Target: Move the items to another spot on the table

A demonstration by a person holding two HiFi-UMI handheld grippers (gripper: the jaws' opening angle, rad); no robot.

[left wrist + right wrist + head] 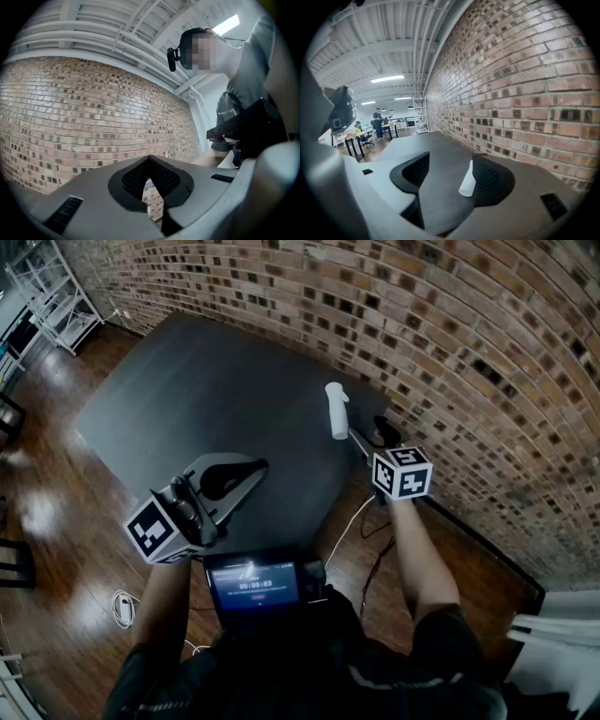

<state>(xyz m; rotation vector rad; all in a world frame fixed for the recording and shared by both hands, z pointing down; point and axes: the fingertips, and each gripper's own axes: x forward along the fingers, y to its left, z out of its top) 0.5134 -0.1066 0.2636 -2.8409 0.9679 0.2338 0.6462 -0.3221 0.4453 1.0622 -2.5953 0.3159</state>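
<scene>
A white spray bottle lies on its side on the dark table, close to the table's right edge by the brick wall. My right gripper is just short of the bottle, level with the table top and open. In the right gripper view the bottle lies ahead between the jaws, close to the right pad; I cannot tell if they touch. My left gripper hovers over the table's near edge, tilted upward and shut on nothing. The left gripper view shows its tips meeting against the wall.
A brick wall runs along the table's far and right sides. A white shelf rack stands at the far left on the wooden floor. Cables lie beside the near table corner. A screen sits at the person's chest.
</scene>
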